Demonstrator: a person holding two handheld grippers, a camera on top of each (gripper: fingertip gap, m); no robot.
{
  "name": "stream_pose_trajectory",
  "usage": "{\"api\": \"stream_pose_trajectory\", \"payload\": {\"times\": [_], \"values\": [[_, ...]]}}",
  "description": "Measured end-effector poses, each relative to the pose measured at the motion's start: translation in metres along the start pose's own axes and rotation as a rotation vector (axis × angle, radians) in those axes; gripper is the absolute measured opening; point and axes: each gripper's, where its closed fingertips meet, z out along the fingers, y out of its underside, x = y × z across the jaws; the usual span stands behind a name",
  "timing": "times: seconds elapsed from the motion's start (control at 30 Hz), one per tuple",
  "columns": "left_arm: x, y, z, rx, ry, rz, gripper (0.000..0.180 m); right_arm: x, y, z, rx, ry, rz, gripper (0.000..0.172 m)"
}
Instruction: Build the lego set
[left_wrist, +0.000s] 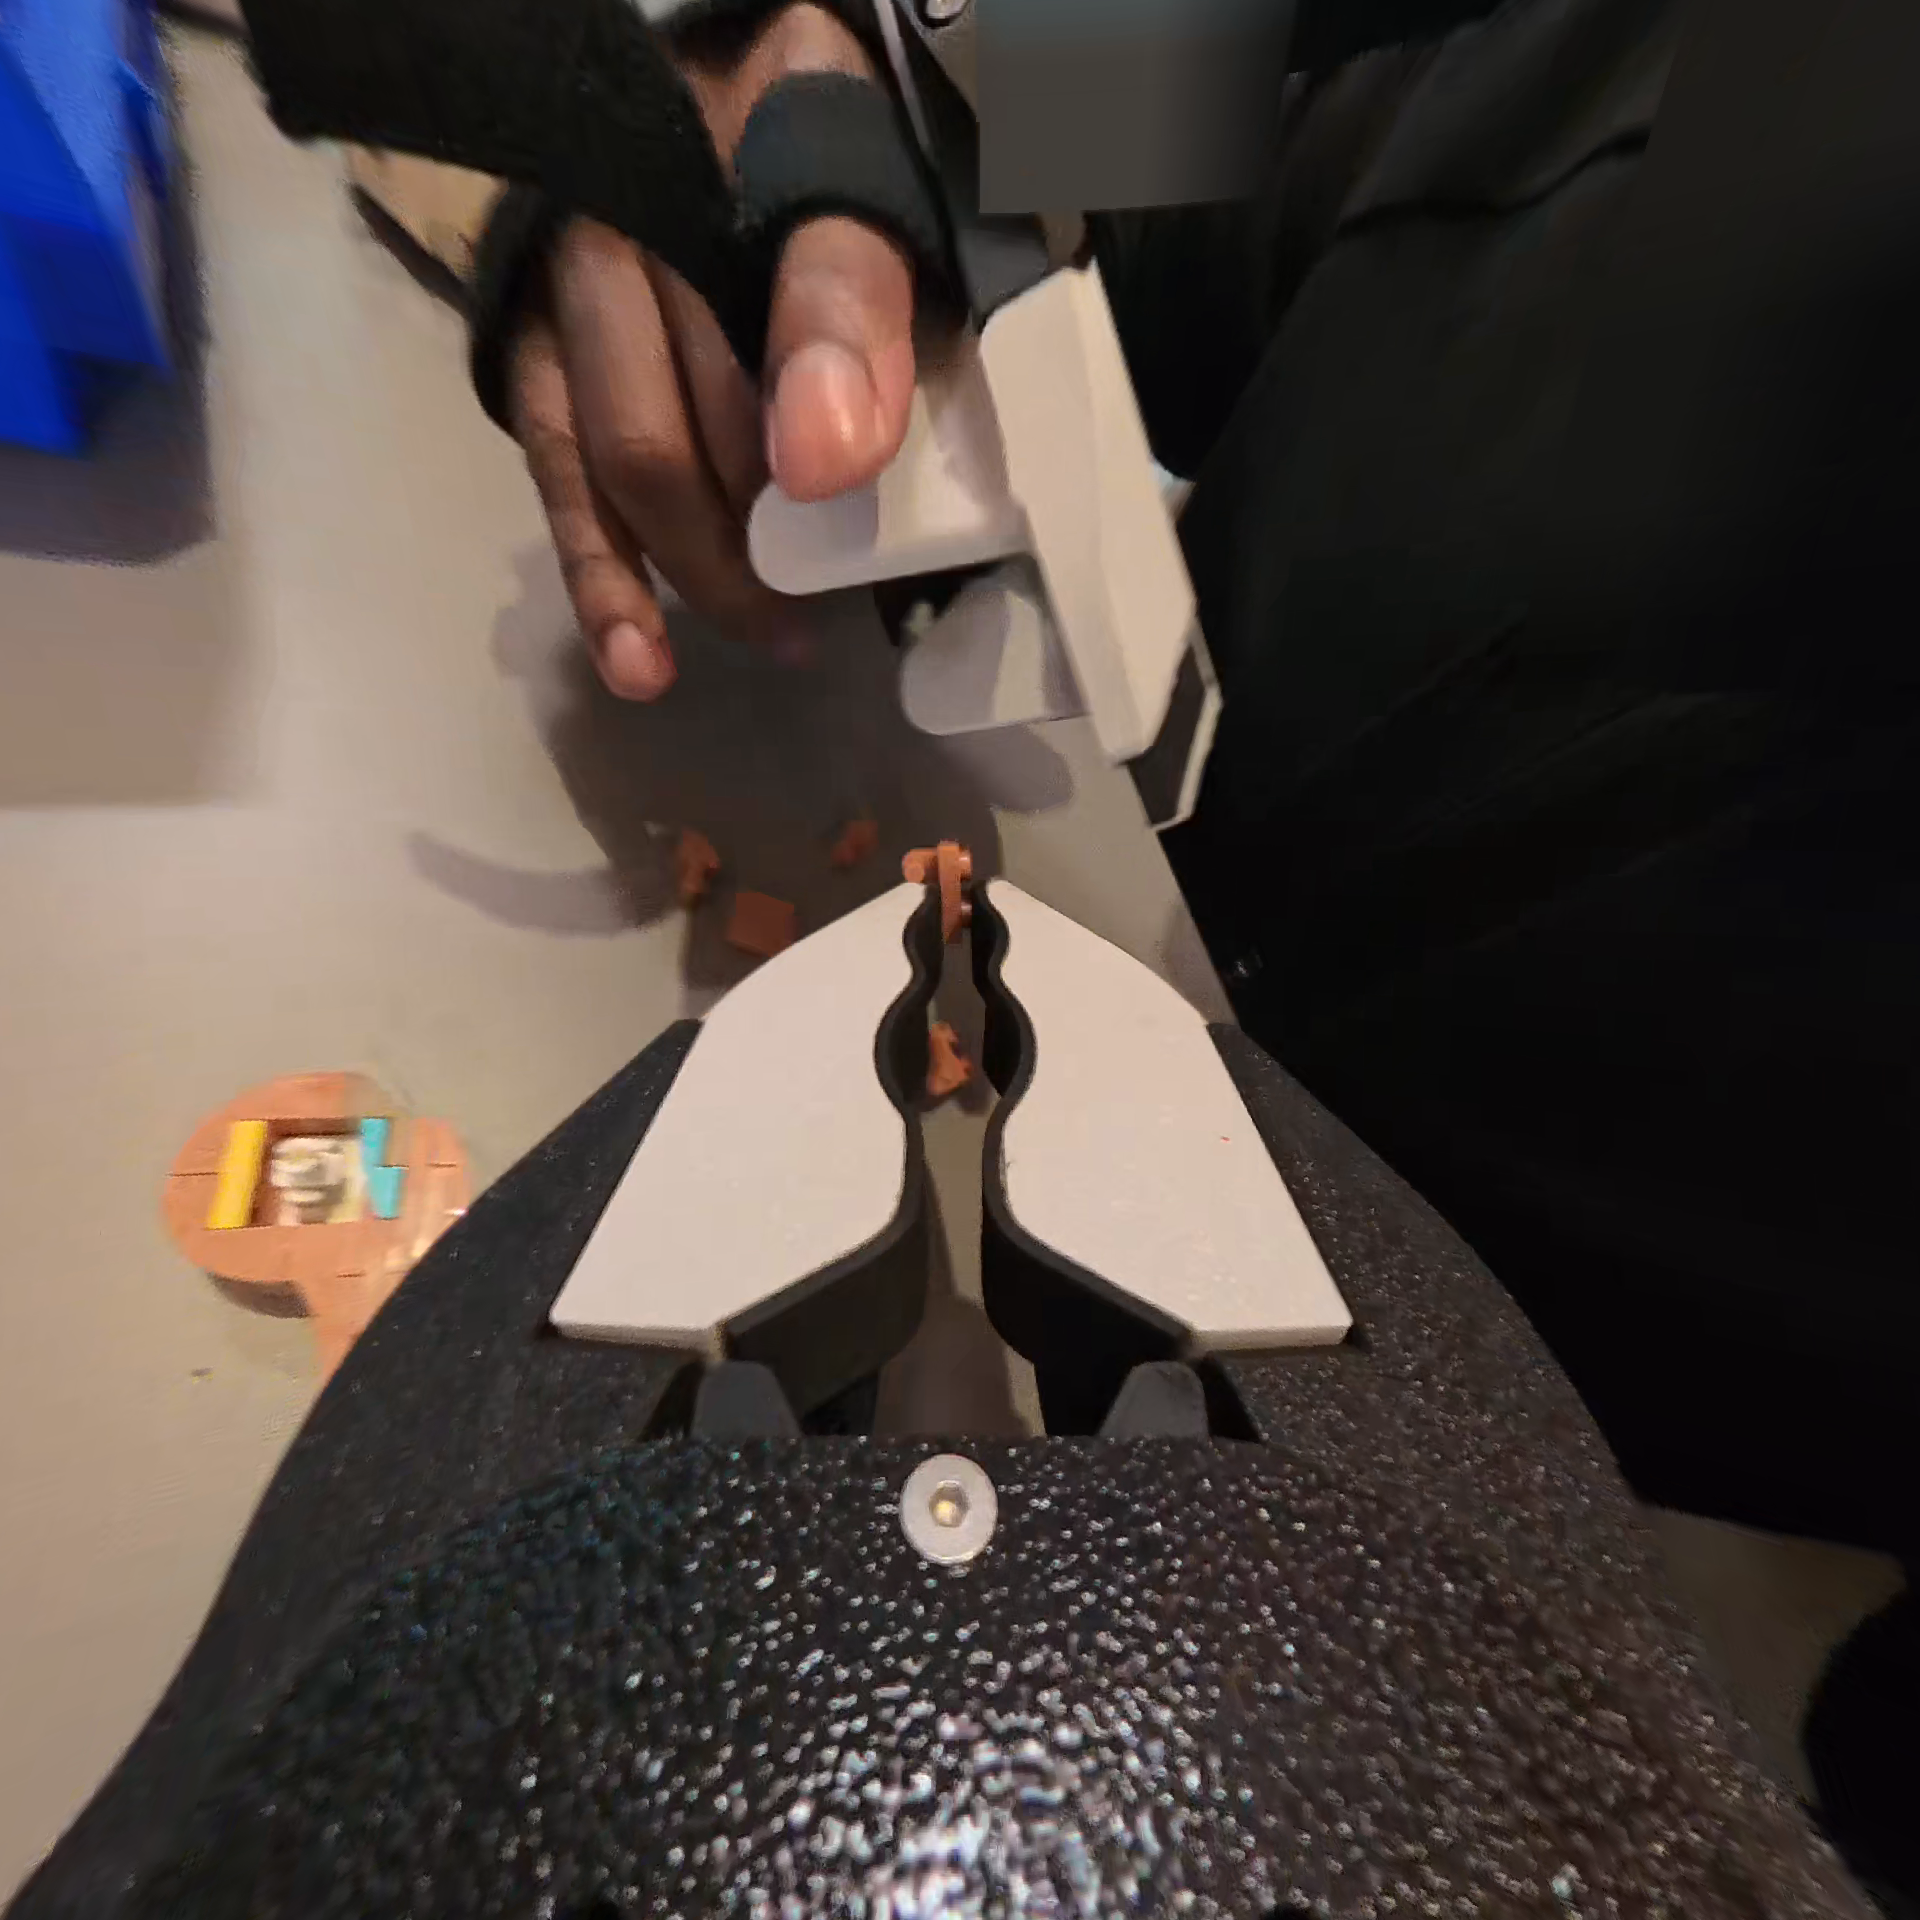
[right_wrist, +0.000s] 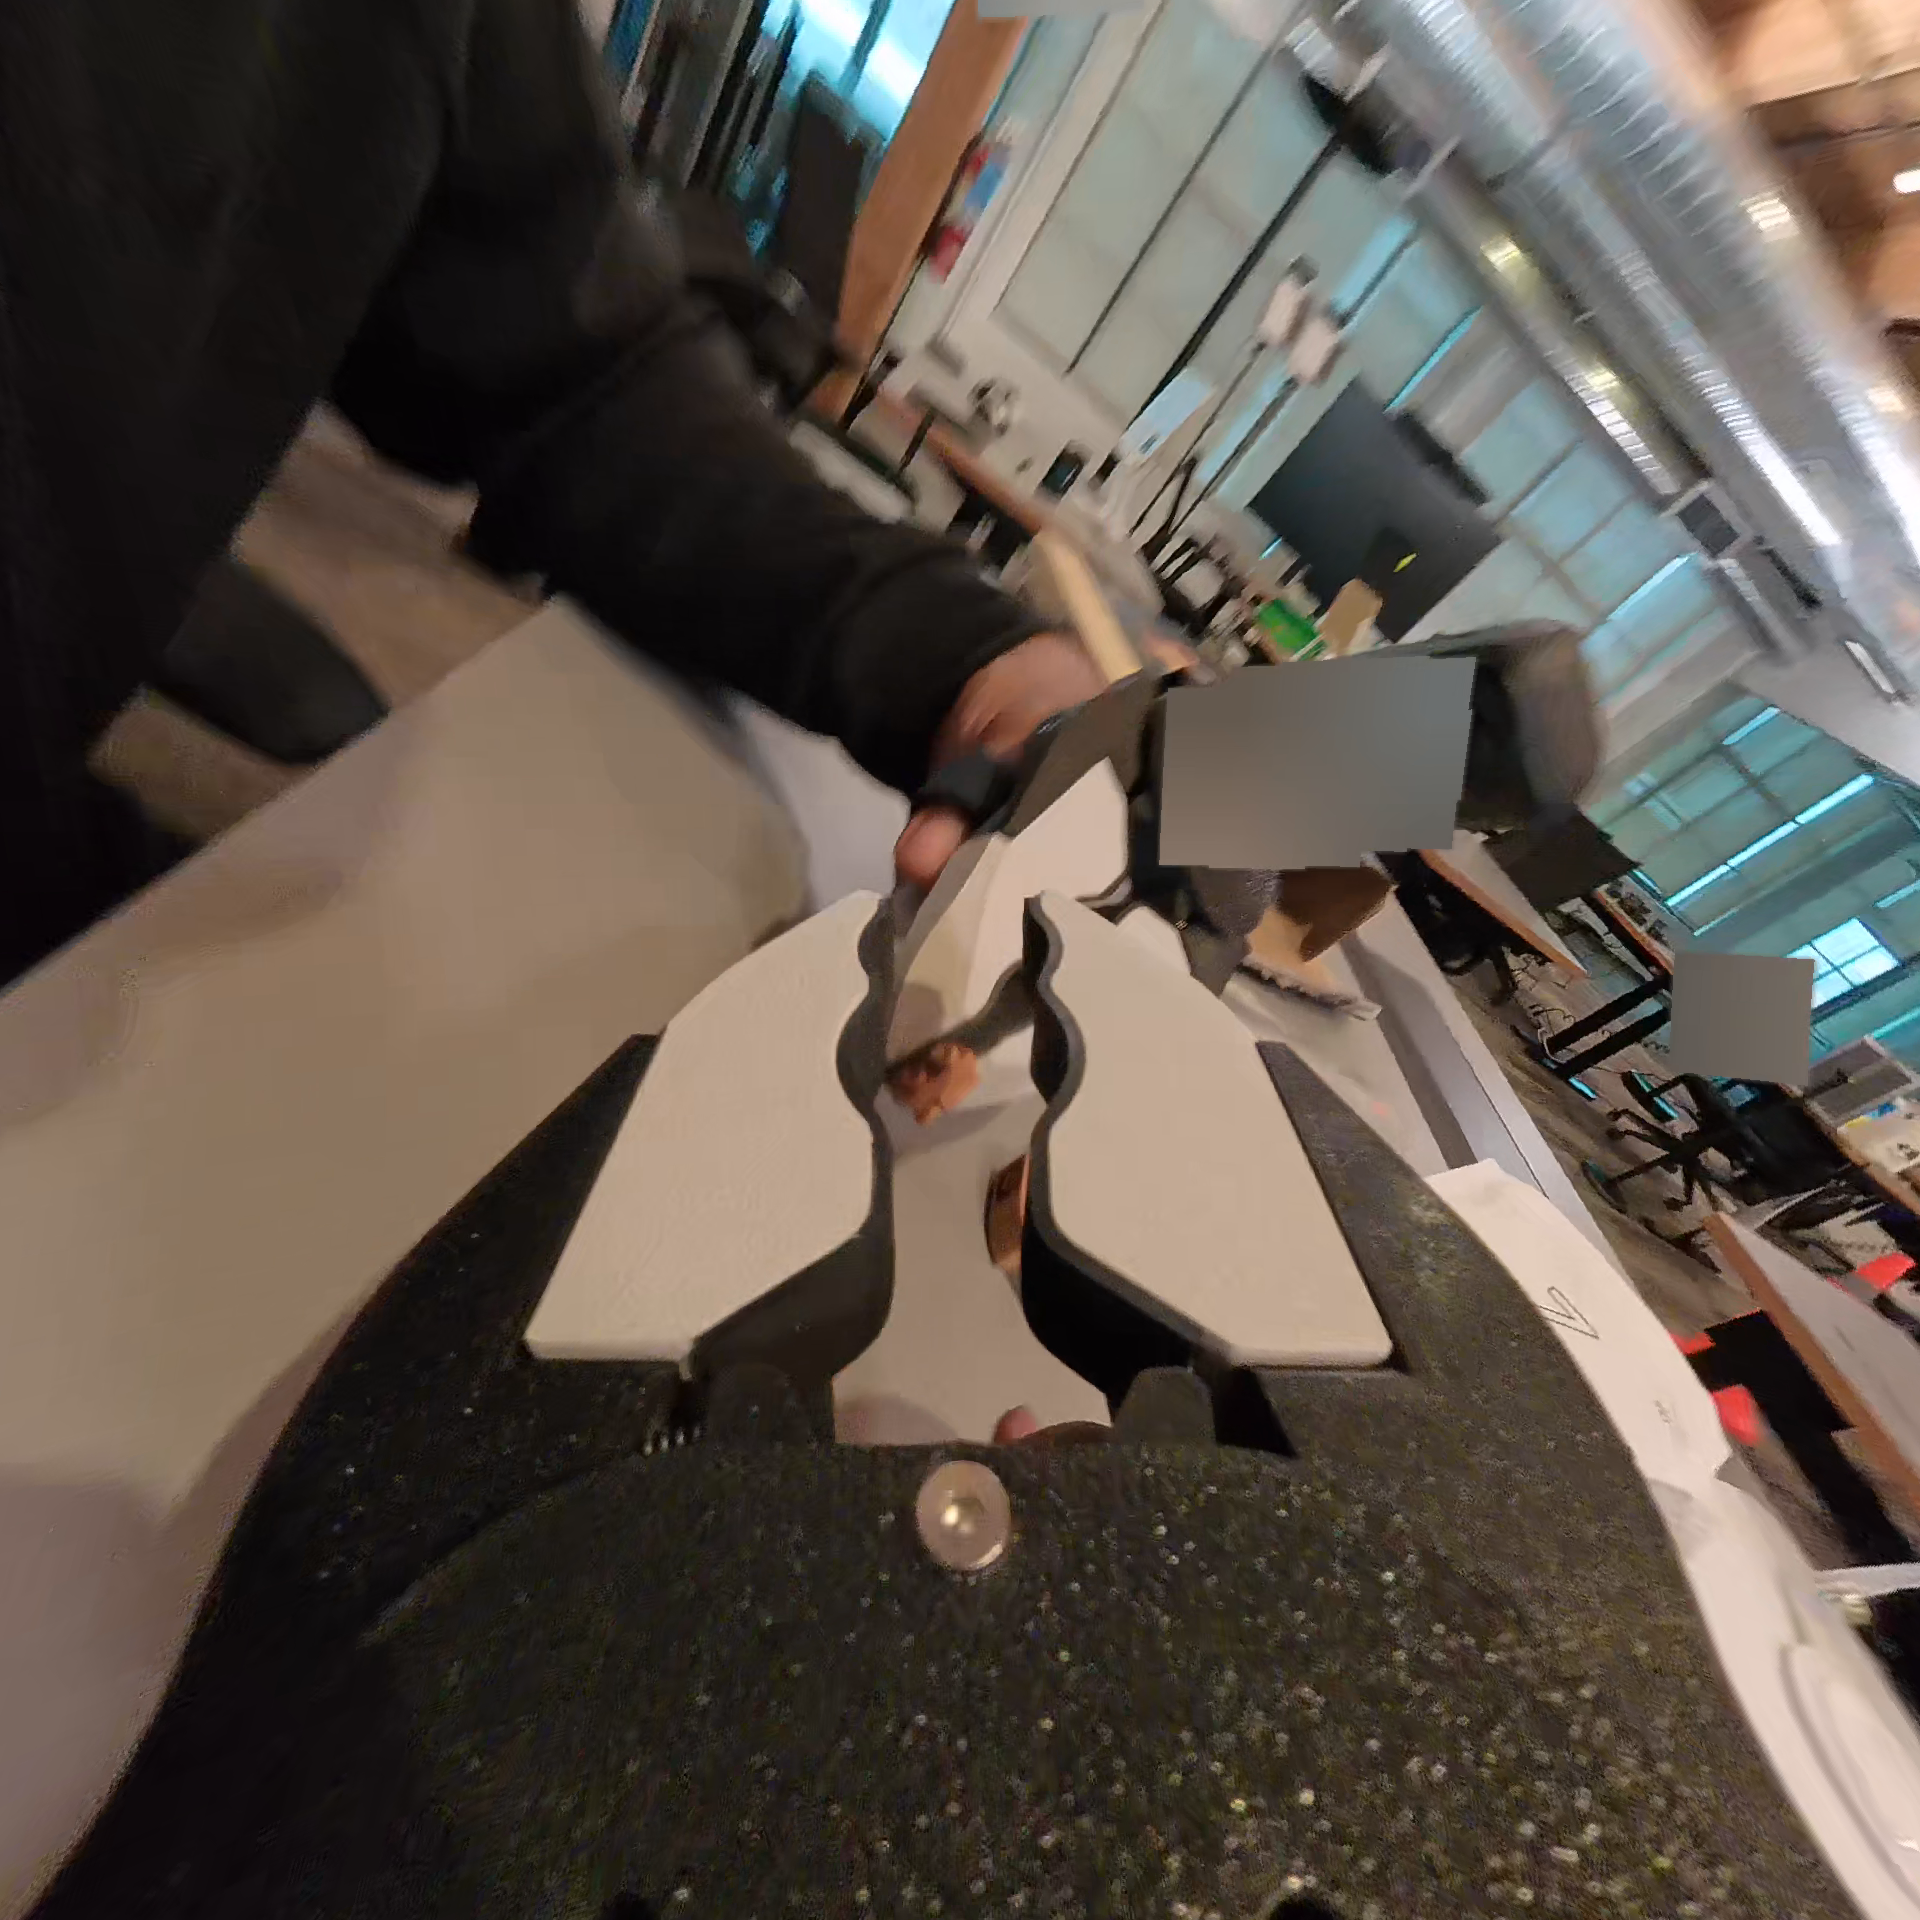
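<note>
A small brown plastic piece (left_wrist: 948, 883) sits pinched at the tips of my left hand-held gripper (left_wrist: 951, 894), jaws nearly closed on it. I judge it light, rigid and slippery (best taken by its flat faces). More brown pieces (left_wrist: 764, 920) lie loose on the pale worktop (left_wrist: 312, 935) at 11 o'clock, a round wooden puzzle board (left_wrist: 312, 1184) at 8 o'clock. My right hand-held gripper (right_wrist: 951, 925), at 12 o'clock above them, stands partly open with nothing pressed between its pads; a gloved hand (left_wrist: 665, 416) steadies it.
</note>
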Motion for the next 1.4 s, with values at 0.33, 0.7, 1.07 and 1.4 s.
{"api": "stream_pose_trajectory", "payload": {"times": [0.33,0.7,1.07,1.4], "values": [[0.000,-0.014,-0.006,0.153,-0.143,0.284,0.004,0.021,-0.004,-0.013,0.088,0.079,0.249,0.033],[-0.008,0.005,0.002,0.089,-0.085,0.005,0.005,-0.009,0.024,-0.011,-0.117,-0.015,0.141,0.028],[0.002,0.011,-0.002,0.081,-0.019,-0.047,0.004,-0.011,0.035,-0.007,-0.132,-0.025,0.152,0.027],[0.013,0.019,0.012,0.015,0.054,-0.107,0.004,-0.030,0.039,0.001,-0.181,-0.085,0.049,0.025]]}}
